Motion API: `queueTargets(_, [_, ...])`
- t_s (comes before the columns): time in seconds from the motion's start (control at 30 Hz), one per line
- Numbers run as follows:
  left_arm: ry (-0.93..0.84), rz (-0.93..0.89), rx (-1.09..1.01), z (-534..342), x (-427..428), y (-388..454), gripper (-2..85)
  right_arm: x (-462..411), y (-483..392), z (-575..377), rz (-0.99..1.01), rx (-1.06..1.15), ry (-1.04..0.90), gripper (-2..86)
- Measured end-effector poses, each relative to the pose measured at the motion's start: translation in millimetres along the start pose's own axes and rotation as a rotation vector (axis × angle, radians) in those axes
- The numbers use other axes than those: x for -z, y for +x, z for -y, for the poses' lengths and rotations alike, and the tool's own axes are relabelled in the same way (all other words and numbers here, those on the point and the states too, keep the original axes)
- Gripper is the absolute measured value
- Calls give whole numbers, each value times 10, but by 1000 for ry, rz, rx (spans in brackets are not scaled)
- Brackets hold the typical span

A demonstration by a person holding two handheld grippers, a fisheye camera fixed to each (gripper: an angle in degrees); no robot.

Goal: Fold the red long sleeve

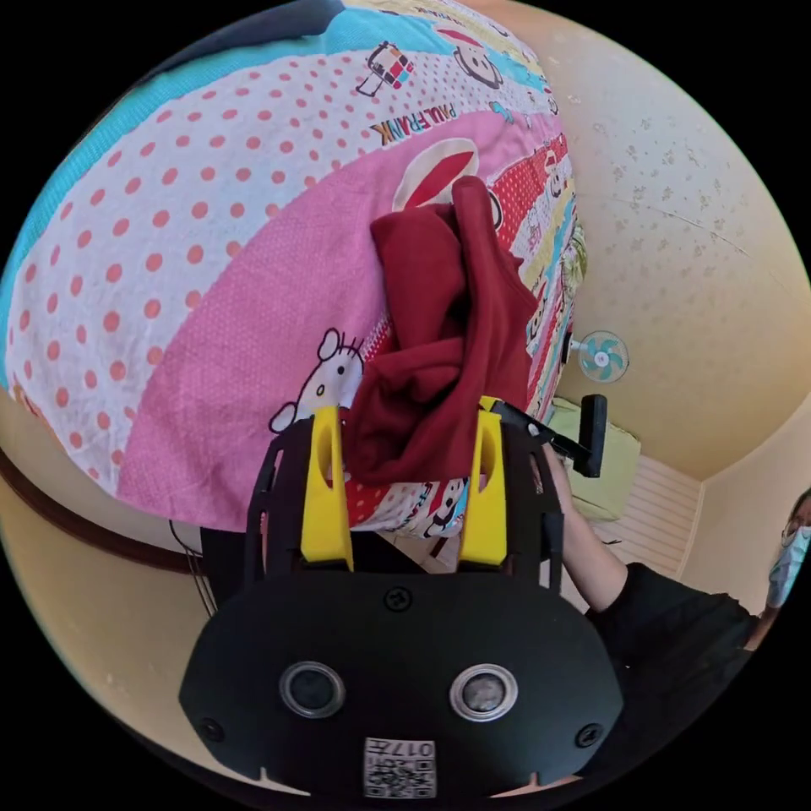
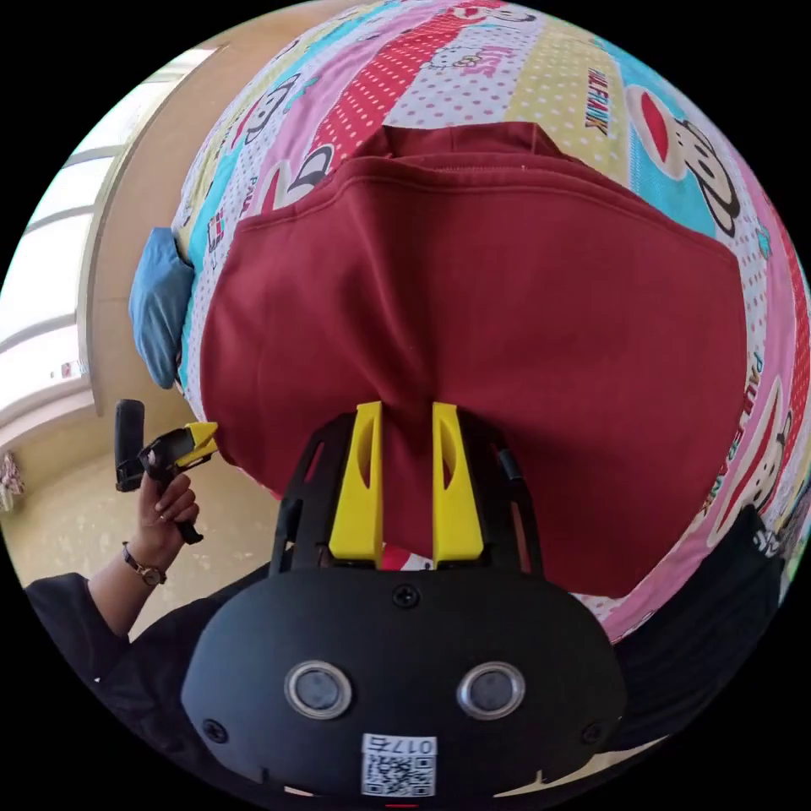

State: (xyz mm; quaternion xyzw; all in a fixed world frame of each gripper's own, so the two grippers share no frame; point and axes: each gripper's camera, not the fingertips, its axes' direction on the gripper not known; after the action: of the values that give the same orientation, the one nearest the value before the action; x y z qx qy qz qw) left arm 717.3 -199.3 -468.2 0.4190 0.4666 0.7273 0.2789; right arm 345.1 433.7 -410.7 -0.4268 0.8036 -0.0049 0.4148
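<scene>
The red long sleeve (image 2: 507,338) lies spread wide on the cartoon-print bed sheet (image 2: 507,76) in the right gripper view. My right gripper (image 2: 407,418) stands at its near hem with the jaws close together, pinching a crease of the red cloth. In the left gripper view the red long sleeve (image 1: 439,338) looks bunched and partly raised. My left gripper (image 1: 405,422) is open, jaws wide, with the garment's lower end showing between them; touch cannot be told. The right gripper (image 1: 583,435) shows beside the garment, held by a hand. The left gripper (image 2: 169,452) sits at the bed's edge.
The patterned sheet (image 1: 169,253) covers the whole bed. A blue cushion (image 2: 160,304) lies near the bed's far corner by a bright window (image 2: 42,253). A small fan (image 1: 601,356) hangs on the cream wall. The person's dark sleeve (image 1: 667,625) is close behind.
</scene>
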Motion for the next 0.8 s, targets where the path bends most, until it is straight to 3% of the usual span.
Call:
queueTargets(0.13, [-141,31,198,58,-240,-51,89,96,22,158,-26,110,-144,80])
queueTargets(0.2, [-182,-2,243,59,-270,45,68,257,65,74,-36,159,-126,73])
queueTargets(0.27, [-117,63,165,19,-159,384,62,460,237,-152,-27,167,-102,64])
queueTargets(0.37, [-59,214,-111,-170,-171,1268,60,597,601,-570,42,115,-126,49])
queueTargets(0.53, [-91,423,-451,-693,-1000,2478,58,486,1231,-1428,190,53,-192,21])
queueTargets(0.8, [-277,410,-520,-995,-2563,2685,53,156,1988,-2281,255,-94,-228,18])
